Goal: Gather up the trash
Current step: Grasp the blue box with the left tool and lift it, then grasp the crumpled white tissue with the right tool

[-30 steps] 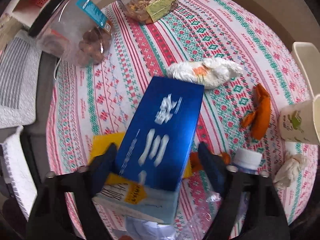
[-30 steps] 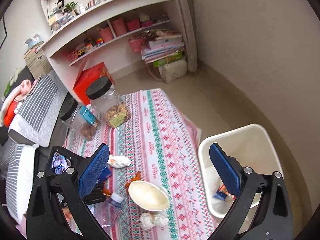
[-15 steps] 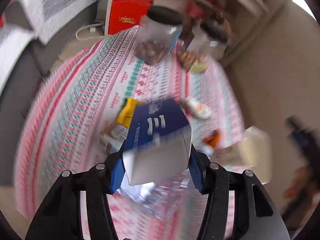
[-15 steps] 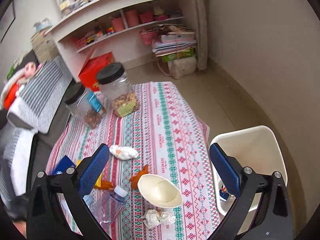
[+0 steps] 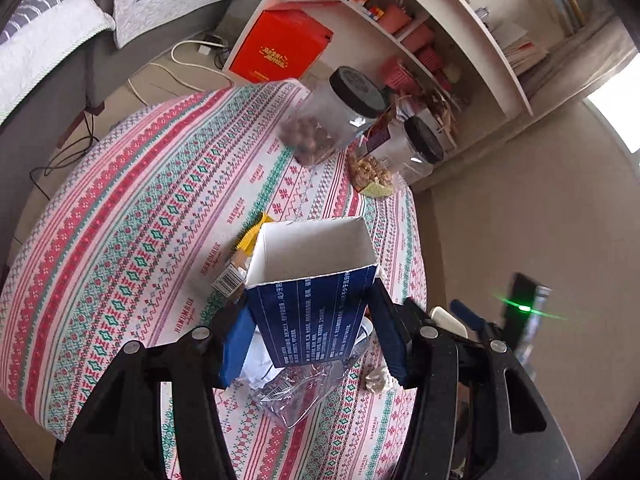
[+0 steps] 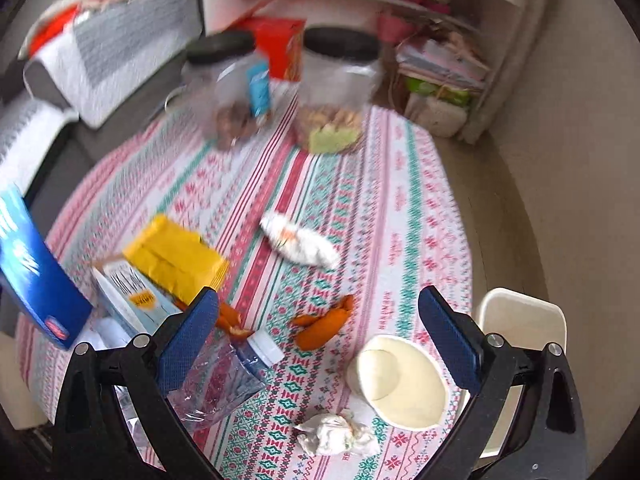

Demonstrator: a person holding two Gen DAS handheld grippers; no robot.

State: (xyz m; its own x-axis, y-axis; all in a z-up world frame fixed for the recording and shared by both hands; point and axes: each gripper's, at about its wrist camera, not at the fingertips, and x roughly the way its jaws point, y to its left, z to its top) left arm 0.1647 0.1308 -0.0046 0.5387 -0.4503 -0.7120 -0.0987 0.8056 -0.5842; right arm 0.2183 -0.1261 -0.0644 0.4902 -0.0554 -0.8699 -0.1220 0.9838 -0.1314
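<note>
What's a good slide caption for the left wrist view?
Left gripper lifts an open blue carton above the patterned tablecloth, two black-lidded jars behind.

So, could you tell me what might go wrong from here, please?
1. The left claw pinches only the lower end of the open blue box; it may slip or crush.
2. The right claw, open over the plastic bottle and paper cup, could knock the cup off the table edge.
</note>
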